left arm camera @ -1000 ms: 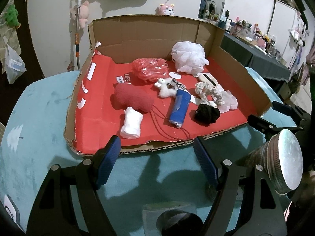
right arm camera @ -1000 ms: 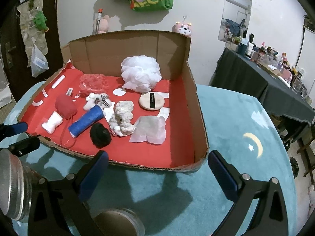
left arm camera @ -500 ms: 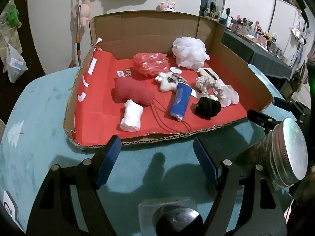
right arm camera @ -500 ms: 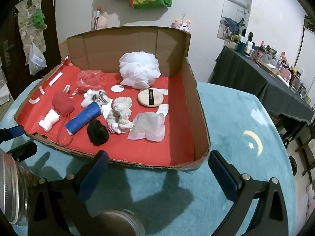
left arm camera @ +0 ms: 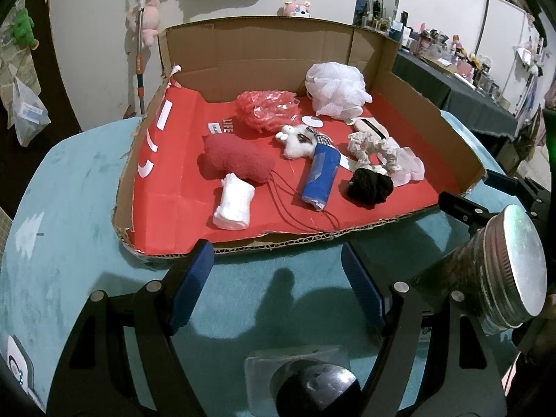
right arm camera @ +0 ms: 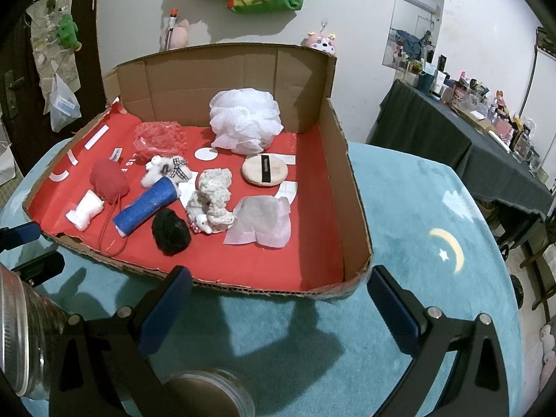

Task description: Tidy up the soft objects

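Observation:
A shallow cardboard box (left arm camera: 278,45) with a red floor (right arm camera: 295,264) lies on the teal table. In it are a white mesh puff (left arm camera: 337,88) (right arm camera: 245,118), a red net bag (left arm camera: 267,109), a red pouch (left arm camera: 236,163), a white roll (left arm camera: 234,201), a blue roll (left arm camera: 321,173) (right arm camera: 147,205), a black scrunchie (left arm camera: 370,187) (right arm camera: 170,231), a small white plush (left arm camera: 299,139), a cream knit piece (right arm camera: 212,194), a round powder puff (right arm camera: 264,170) and a pale tissue (right arm camera: 262,222). My left gripper (left arm camera: 278,278) and right gripper (right arm camera: 278,307) are open and empty, in front of the box's near edge.
The teal round table (right arm camera: 434,229) extends right of the box. The other gripper's camera lens shows at the right of the left wrist view (left arm camera: 510,267) and at the lower left of the right wrist view (right arm camera: 21,330). A dark side table (right arm camera: 469,139) with clutter stands at the far right.
Both grippers have pulled back slightly and risen; the box sits a little higher and farther in both views. Nothing in the box has moved.

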